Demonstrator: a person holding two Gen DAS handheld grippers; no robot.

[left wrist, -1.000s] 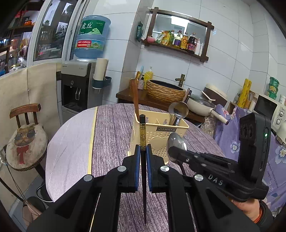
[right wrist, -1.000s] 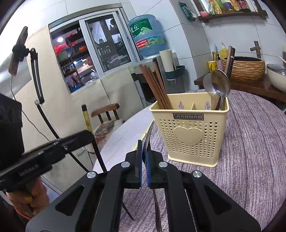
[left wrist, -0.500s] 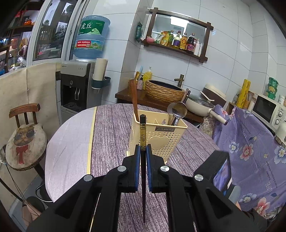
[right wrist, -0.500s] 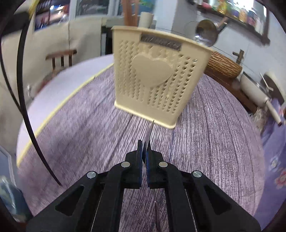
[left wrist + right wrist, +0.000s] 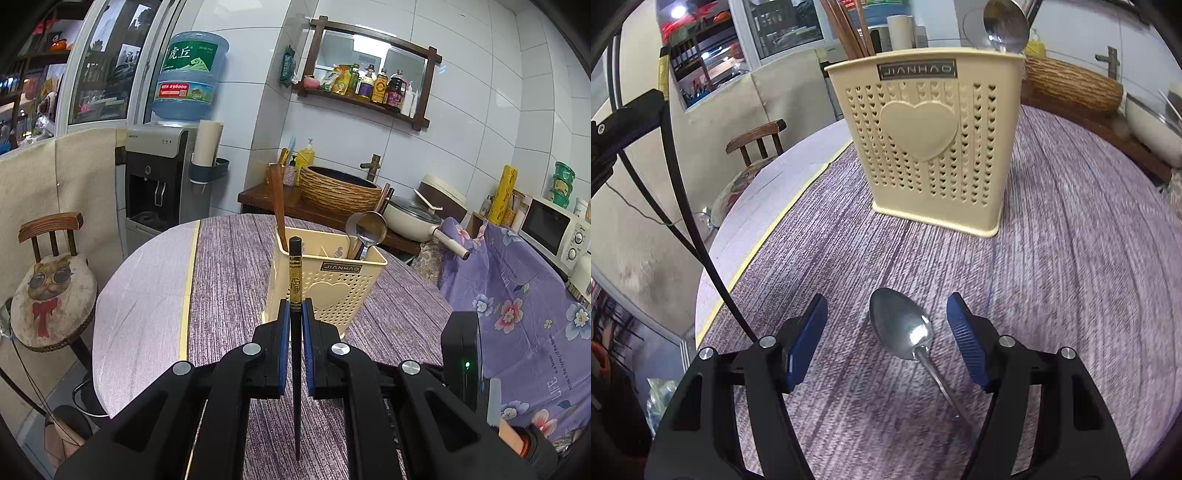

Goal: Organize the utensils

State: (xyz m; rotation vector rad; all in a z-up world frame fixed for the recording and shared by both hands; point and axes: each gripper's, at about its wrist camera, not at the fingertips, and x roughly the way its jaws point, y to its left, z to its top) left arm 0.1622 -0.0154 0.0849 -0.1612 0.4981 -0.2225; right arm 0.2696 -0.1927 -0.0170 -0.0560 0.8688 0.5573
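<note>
Lying flat on the purple tabletop (image 5: pixel 1052 277) between the right gripper (image 5: pixel 886 332)'s just-opened jaws, untouched, a shiny steel spoon (image 5: pixel 905 328) seen only from the right wrist, the left gripper (image 5: pixel 294 325) clamping an upright black chopstick (image 5: pixel 294 266), the cream holder (image 5: pixel 332 280) standing beyond.

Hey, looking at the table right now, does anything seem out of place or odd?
One thing: a metal spoon lies flat on the purple tablecloth in front of the cream utensil holder, between the right gripper's open jaws, while the other spoons and chopsticks stand in the holder.
</note>
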